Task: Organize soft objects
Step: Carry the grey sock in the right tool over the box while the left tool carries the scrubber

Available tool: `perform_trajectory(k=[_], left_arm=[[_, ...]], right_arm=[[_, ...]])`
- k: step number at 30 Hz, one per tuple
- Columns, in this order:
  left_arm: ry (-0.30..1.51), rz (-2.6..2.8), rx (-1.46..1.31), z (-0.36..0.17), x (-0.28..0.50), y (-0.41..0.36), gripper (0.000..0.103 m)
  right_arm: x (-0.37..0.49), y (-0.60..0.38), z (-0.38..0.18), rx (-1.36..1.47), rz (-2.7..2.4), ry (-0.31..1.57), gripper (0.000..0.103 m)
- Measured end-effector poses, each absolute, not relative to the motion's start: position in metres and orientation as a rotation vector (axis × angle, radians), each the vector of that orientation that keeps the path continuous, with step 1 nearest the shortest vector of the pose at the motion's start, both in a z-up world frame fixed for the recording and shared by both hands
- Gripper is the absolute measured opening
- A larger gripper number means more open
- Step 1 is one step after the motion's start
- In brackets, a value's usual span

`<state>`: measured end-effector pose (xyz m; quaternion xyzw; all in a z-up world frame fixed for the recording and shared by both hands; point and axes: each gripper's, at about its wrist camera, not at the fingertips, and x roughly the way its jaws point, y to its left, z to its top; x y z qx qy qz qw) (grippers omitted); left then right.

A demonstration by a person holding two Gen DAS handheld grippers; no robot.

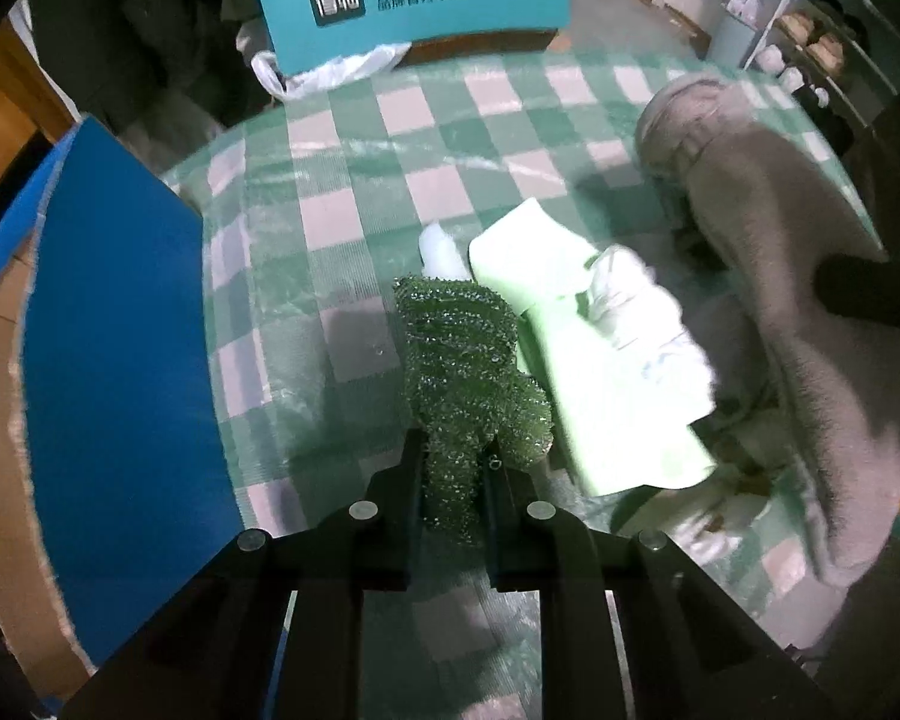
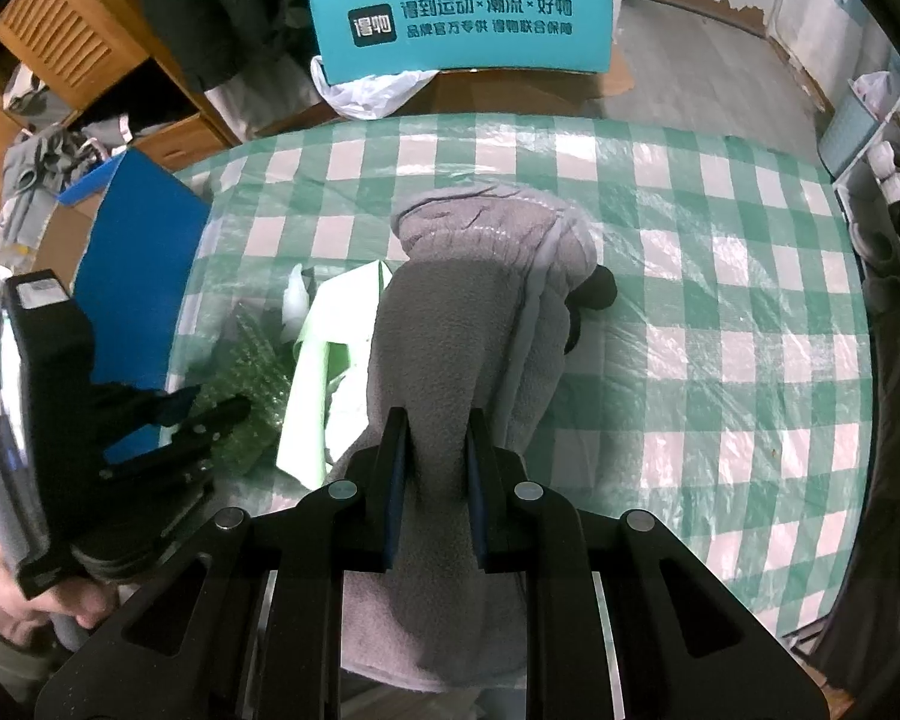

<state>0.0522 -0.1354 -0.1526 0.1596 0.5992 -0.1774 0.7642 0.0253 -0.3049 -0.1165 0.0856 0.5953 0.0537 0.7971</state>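
My left gripper (image 1: pixel 450 456) is shut on a green mesh scrubber (image 1: pixel 465 354) and holds it just above the checked table; it also shows in the right wrist view (image 2: pixel 210 420) with the scrubber (image 2: pixel 258 372). My right gripper (image 2: pixel 435 426) is shut on a grey fleece garment (image 2: pixel 450 312), which drapes forward onto the table; in the left wrist view the garment (image 1: pixel 780 276) lies at the right. A pale green cloth (image 1: pixel 570 324) with a white cloth (image 1: pixel 648 324) on it lies between the two.
The table wears a green-and-white checked cover (image 2: pixel 720 300). A cardboard box with a blue flap (image 1: pixel 120 360) stands at its left edge. A teal box with print (image 2: pixel 462 18) and a white plastic bag (image 2: pixel 372 90) sit beyond the far edge. A small white object (image 1: pixel 441 252) lies by the cloth.
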Motion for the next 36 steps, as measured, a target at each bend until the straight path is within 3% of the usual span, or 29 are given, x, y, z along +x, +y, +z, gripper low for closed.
perform_trajectory(k=[36], left_arm=[[1.132,-0.378,0.254,-0.055,0.022,-0.086,0.016]], right_arm=[[0.006,-0.257,-0.055,0.098,0.186,1.146,0.015]])
